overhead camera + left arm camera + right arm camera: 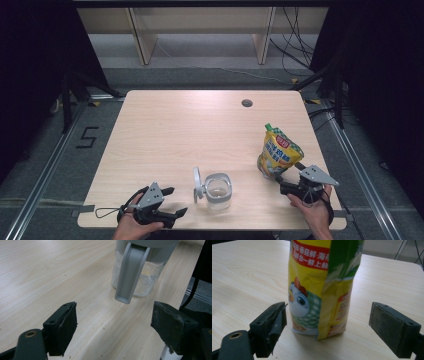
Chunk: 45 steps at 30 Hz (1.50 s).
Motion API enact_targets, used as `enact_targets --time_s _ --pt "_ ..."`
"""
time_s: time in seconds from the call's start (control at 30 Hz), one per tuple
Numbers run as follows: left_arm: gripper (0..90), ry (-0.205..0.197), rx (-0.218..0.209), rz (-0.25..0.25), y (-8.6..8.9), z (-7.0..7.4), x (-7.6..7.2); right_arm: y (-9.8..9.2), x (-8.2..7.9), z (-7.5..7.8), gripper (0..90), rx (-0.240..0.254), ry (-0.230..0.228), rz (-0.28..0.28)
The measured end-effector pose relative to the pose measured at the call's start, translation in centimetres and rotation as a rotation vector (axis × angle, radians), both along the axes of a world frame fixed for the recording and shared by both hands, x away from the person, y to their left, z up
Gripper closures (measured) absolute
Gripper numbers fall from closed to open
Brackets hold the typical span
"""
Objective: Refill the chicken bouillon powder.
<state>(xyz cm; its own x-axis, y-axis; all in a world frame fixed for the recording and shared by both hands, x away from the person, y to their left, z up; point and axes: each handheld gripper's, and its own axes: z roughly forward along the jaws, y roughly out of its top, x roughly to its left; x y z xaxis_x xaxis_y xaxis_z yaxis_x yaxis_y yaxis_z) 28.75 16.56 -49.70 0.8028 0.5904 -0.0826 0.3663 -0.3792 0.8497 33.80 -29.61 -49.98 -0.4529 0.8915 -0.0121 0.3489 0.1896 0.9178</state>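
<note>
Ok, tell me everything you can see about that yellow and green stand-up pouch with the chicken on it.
The yellow and green stand-up plastic pouch stands upright on its base on the light wooden table, near the right edge. It is glossy and creased, with a green top corner, a red band of white lettering, and a cartoon chicken in a green checked bib low on its front. It looks sealed and full. The open right gripper points at its lower part, jaws apart on either side; nothing touches it but the table.

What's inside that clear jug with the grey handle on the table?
The jug holds a shallow layer of pale, grainy stuff at the bottom, whitish with yellowish flecks; the rest looks empty. In the left gripper view its grey handle covers a strip of the contents, and I cannot tell what the grains are.
</note>
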Motion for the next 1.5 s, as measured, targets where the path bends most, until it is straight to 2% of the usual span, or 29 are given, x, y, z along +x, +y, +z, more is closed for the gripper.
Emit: enact_targets --time_s 0.03,0.07,0.1,0.17,0.23,0.27,0.3,0.33,0.37,0.43,0.5,0.53,0.57,0.6,0.67,0.73,0.77,0.8,0.97,1.0,1.1,1.17,1.2,1.37,1.4,1.43,1.47,1.5 --pt "20.3 0.001 0.019 -0.002 0.1 0.0 0.0 0.0 0.1 0.0 15.5 -0.009 -0.019 0.007" --pt "20.3 -0.010 0.008 0.000 0.0 0.1 -0.1 0.1 0.0 -0.1 15.5 -0.001 -0.021 0.004" --pt "20.3 -0.026 0.011 -0.013 0.1 0.1 0.0 0.2 0.2 -0.1 15.5 -0.018 -0.035 0.016" --pt "20.3 -0.019 0.020 -0.017 0.2 0.2 0.0 0.5 0.2 -0.1 15.5 -0.013 -0.025 0.011" --pt "20.4 -0.002 -0.006 -0.001 0.1 0.1 -0.2 0.6 0.5 -0.2 15.5 -0.018 -0.040 0.022" --pt "20.3 -0.015 -0.001 -0.007 0.1 0.1 -0.2 0.7 0.6 -0.2 15.5 -0.025 -0.055 0.019" --pt "20.3 -0.023 0.012 -0.014 0.2 0.2 -0.2 0.8 0.6 -0.2 15.5 -0.018 -0.044 0.014" --pt "20.3 -0.020 0.009 -0.022 0.2 0.2 -0.2 0.8 0.7 -0.2 15.5 -0.014 -0.041 0.021" --pt "20.3 0.002 -0.004 -0.011 0.1 0.1 -0.4 0.8 0.8 -0.3 15.5 -0.028 -0.054 0.019" --pt "20.3 -0.023 0.016 -0.033 0.2 0.2 -0.3 0.9 1.0 -0.4 15.5 -0.026 -0.056 0.020" --pt "20.3 -0.022 0.016 -0.025 0.1 0.2 -0.3 0.9 1.3 -0.5 15.5 -0.043 -0.082 0.020" --pt "20.3 -0.025 0.014 -0.016 0.1 0.1 -0.3 1.1 1.3 -0.5 15.5 -0.037 -0.072 0.018" --pt "20.3 -0.004 0.007 -0.009 0.0 0.1 -0.3 1.1 1.3 -0.5 15.6 -0.036 -0.067 0.005" --pt "20.4 -0.014 0.021 -0.016 0.1 0.1 -0.2 1.0 1.6 -0.7 15.4 -0.038 -0.085 0.014" --pt "20.3 -0.021 0.012 -0.024 0.0 0.1 -0.2 1.0 1.9 -0.8 15.4 -0.028 -0.085 0.015" --pt "20.4 -0.027 0.026 -0.030 0.1 0.1 -0.2 1.0 2.1 -0.9 15.4 -0.025 -0.084 0.019" --pt "20.3 -0.028 0.021 -0.033 0.0 0.1 -0.2 1.3 2.0 -1.0 15.4 0.003 -0.070 0.011" --pt "20.4 -0.008 0.008 -0.021 0.0 0.1 -0.4 1.1 2.3 -1.0 15.6 -0.017 -0.093 0.026" --pt "20.4 -0.028 0.028 -0.035 0.1 0.1 -0.2 1.5 2.5 -1.1 15.8 -0.003 -0.097 0.023" --pt "20.4 -0.026 0.022 -0.033 0.1 0.1 -0.2 1.5 2.8 -1.2 15.8 -0.015 -0.121 0.024" --pt "20.4 -0.006 0.013 -0.023 0.0 0.0 -0.4 1.7 2.8 -1.4 15.8 0.022 -0.113 0.029" --pt "20.4 -0.010 0.005 -0.019 -0.1 0.0 -0.4 1.6 3.2 -1.4 15.8 0.014 -0.130 0.041" --pt "20.4 -0.011 0.008 -0.021 -0.1 0.0 -0.3 1.6 3.1 -1.4 15.8 0.021 -0.123 0.030" --pt "20.4 -0.009 0.014 -0.022 -0.1 0.0 -0.3 1.4 3.5 -1.5 16.1 0.032 -0.147 0.028" --pt "20.4 -0.025 0.016 -0.014 -0.1 -0.1 -0.3 1.4 3.6 -1.5 16.2 0.049 -0.141 0.040" --pt "20.4 -0.033 0.012 -0.027 -0.1 -0.1 -0.3 1.5 3.5 -1.5 16.4 0.044 -0.140 0.021" --pt "20.4 -0.033 0.006 -0.026 -0.2 -0.1 -0.3 1.7 3.6 -1.6 16.6 0.058 -0.151 0.010" --pt "20.4 -0.024 0.016 -0.015 -0.1 -0.1 -0.3 1.6 3.7 -1.6 16.8 0.044 -0.170 0.020"
